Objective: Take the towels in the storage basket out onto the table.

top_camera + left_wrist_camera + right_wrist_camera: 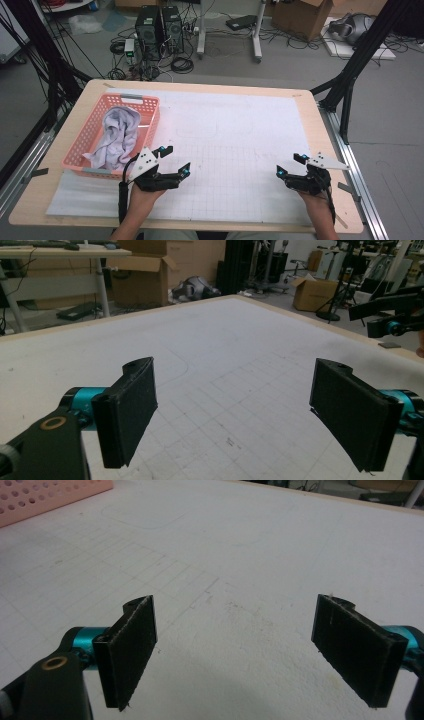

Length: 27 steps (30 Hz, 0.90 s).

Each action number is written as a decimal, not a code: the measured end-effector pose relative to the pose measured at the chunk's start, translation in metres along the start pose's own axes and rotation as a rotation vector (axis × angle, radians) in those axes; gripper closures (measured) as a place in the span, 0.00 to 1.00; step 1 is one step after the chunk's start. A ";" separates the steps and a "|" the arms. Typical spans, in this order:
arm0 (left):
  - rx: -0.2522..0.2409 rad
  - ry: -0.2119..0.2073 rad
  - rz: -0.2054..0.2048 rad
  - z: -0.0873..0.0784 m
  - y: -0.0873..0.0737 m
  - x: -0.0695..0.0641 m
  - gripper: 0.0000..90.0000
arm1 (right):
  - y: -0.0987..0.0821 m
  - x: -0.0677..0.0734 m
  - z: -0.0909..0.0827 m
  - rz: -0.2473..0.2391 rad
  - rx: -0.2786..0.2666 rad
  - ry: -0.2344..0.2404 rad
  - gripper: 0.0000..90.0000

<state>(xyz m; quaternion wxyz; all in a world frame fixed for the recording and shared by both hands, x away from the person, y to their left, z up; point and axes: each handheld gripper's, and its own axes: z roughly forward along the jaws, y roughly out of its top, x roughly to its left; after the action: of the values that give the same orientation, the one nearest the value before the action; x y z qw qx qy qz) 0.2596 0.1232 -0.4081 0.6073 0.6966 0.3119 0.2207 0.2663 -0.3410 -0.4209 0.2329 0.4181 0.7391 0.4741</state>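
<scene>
While the white towel (120,135) lies crumpled in the pink basket (86,135), untouched, left gripper (175,161) and right gripper (290,165) gape wide, empty.

Towel (119,136) in basket (86,131), table's (320,131) left side.

The pink perforated plastic basket (47,497) is running off the upper left of the right gripper view (only a corner showing), its rim (82,170) hiding part of the crumpled white towel (117,137).
</scene>
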 end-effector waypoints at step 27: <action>-0.062 0.051 0.045 -0.038 0.086 0.031 0.21 | -0.001 0.000 -0.001 -0.006 0.006 0.010 0.19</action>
<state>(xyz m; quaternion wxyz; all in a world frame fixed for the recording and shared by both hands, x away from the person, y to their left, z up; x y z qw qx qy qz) 0.2698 0.1663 -0.3196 0.6153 0.6784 0.3046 0.2615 0.2654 -0.3417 -0.4214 0.2296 0.4141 0.7428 0.4733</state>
